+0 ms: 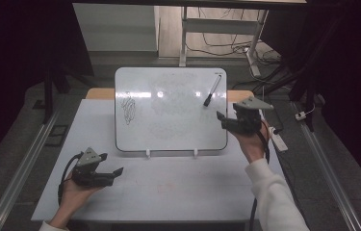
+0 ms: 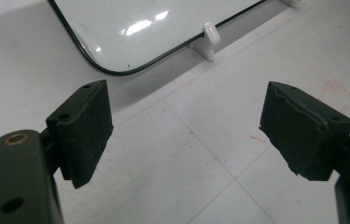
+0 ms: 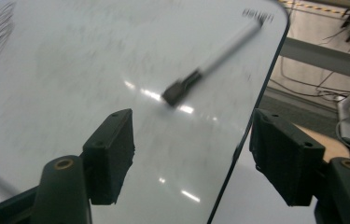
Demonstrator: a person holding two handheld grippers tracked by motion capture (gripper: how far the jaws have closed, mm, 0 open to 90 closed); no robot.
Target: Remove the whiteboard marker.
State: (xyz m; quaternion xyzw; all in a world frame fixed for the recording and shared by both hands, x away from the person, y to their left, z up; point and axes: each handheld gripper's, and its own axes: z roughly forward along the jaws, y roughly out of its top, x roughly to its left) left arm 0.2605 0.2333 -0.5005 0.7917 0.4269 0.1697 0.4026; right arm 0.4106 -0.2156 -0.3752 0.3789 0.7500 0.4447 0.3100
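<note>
Right hand-held gripper point(image 1: 222, 120) wide open, empty, near marker point(image 1: 212, 90) on whiteboard point(image 1: 168, 130), left hand-held gripper point(image 1: 113, 174) open, empty

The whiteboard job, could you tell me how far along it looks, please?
Done: a scribble is on the whiteboard and the marker lies on the board. In hand: the open right gripper hovers near the marker, holding nothing. Left: any wiping, judging by the scribble; the left gripper waits open.
</note>
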